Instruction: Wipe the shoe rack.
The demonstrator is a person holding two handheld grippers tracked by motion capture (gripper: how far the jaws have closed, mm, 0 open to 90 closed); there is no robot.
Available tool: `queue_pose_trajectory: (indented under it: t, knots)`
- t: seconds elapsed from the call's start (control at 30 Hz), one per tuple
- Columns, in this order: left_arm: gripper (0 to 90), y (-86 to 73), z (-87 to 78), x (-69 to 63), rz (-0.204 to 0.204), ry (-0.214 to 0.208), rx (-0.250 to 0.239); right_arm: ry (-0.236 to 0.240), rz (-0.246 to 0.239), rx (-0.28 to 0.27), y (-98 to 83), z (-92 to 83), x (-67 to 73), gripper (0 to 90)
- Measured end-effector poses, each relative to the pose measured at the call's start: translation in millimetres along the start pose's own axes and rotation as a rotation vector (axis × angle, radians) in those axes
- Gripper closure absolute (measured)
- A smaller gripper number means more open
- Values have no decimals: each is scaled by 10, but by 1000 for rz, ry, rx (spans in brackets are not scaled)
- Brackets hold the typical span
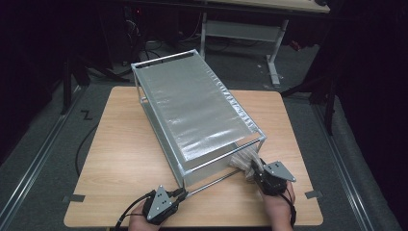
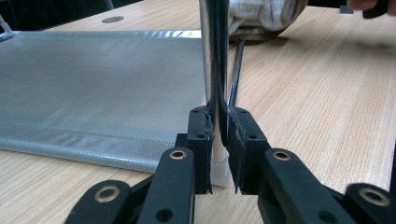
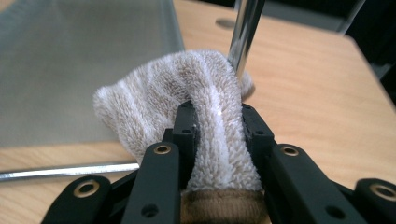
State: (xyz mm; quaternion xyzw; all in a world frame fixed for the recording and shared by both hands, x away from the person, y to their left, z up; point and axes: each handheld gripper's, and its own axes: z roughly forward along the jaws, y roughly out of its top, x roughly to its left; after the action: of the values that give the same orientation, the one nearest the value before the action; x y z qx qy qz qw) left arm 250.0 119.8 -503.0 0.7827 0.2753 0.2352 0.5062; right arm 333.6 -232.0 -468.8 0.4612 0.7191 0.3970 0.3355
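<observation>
Wood-grain surface (image 1: 120,159) stands on grey carpet in a dark room, a second desk (image 1: 250,19) far behind. Metal rack (image 1: 192,106) with mesh shelves sits diagonally across it. Left hand-held gripper (image 1: 182,193) is clamped on the rack's near corner post (image 2: 215,70). Right hand-held gripper (image 1: 256,169) is closed on a white towel (image 3: 205,112) beside the right near post. Forearms are cut off at the bottom edge; room detail is lost in shadow.

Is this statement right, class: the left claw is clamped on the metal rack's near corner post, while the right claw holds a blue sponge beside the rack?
Not quite. The right claw holds a white, beige-striped terry cloth, not a blue sponge; the right gripper view shows it pinched between the jaws. The rest stands: the left claw is clamped on the metal rack's near corner post.
</observation>
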Motion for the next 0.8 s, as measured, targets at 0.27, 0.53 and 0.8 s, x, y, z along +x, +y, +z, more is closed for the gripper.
queue_pose_trajectory:
  t: [0.27,0.53,0.8]
  knots:
    - [794,0,2,2,-2,-3,-1,19,2,47,-51,59,-6,722]
    - [794,1,2,3,0,-3,0,3,-7,-2,42,-35,-6,722]
    - [795,2,7,6,-4,-9,-2,-32,-10,-117,252,-257,-24,722]
